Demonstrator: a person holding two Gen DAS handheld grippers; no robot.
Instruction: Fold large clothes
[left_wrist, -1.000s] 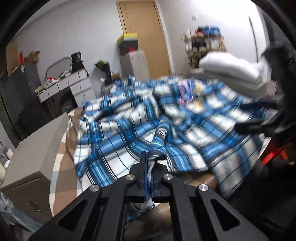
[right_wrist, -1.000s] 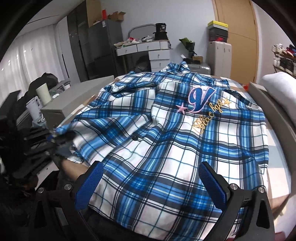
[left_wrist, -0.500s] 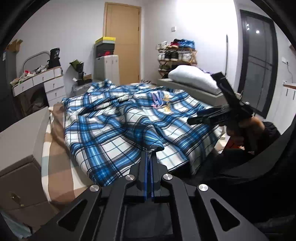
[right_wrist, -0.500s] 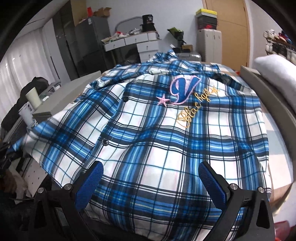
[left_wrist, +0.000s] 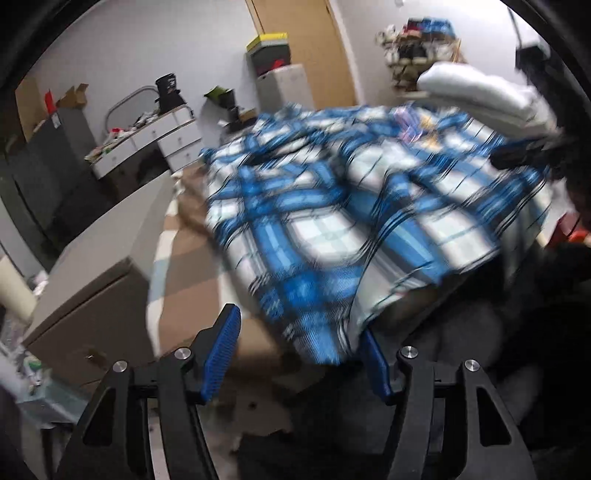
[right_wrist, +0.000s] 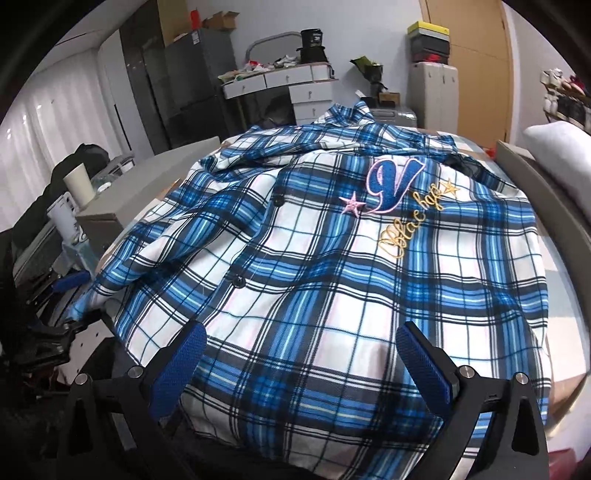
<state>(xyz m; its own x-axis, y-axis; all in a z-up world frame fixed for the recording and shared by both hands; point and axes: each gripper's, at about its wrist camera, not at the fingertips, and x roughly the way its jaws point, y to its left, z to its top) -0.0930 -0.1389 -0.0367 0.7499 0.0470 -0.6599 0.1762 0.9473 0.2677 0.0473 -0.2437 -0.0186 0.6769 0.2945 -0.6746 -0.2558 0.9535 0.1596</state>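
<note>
Spreading step judged done: plaid shirt (right_wrist: 332, 280) laid flat on the bed (left_wrist: 184, 280), hem hanging over the near edge. Left gripper (left_wrist: 301, 354) jaws just opened, hem released. Right gripper (right_wrist: 303, 363) spread wide, nothing clamped. Next: a side edge to be pinched and folded inward. Pillow (right_wrist: 557, 144) and grey cabinet (left_wrist: 92, 266) crowd the sides.

Left gripper (left_wrist: 301, 354): matte black frame, two angled finger arms with triangular cut-outs, silver round screw heads on each arm. Fingers (left_wrist: 221, 356) faced with blue textured pads. Right gripper (right_wrist: 301, 365): same build, black arms, silver screws, blue dimpled pads (right_wrist: 424, 367) on both fingers.
</note>
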